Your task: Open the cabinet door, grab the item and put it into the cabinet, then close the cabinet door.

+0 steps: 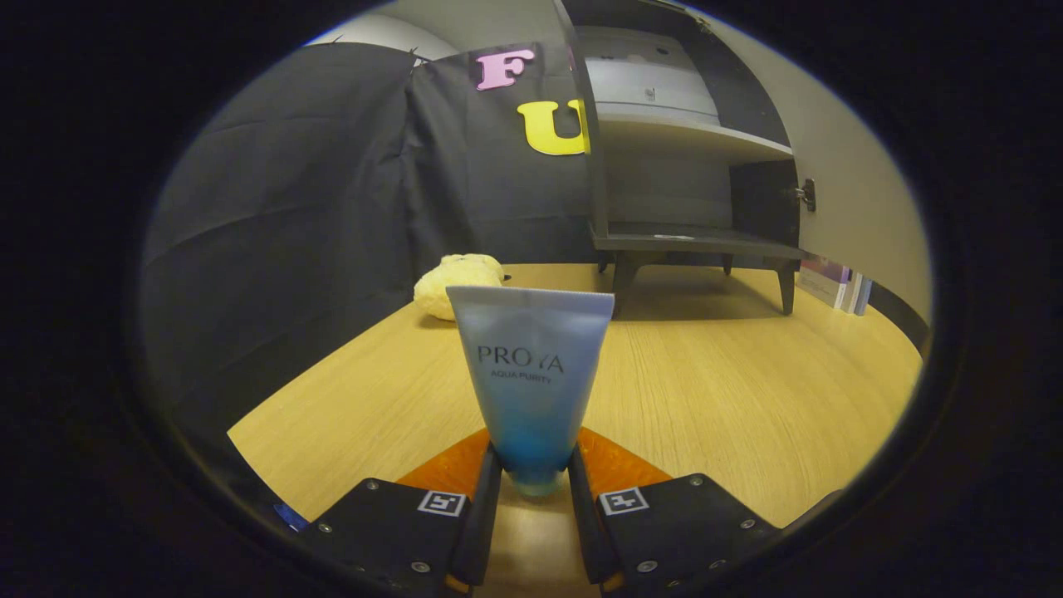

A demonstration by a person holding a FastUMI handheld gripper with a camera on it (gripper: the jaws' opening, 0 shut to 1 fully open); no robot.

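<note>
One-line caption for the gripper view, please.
Claw shut on a blue tube above the wooden table, open cabinet ahead, yellow sponge beyond.

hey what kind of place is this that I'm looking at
Probably a staged recording booth, not a real home: black cloth hangs as a wall behind a wooden table, where a small open cabinet stands. The gripper has its fingers shut on a blue tube.

Tube between tongs on table; cabinet beyond.
</note>
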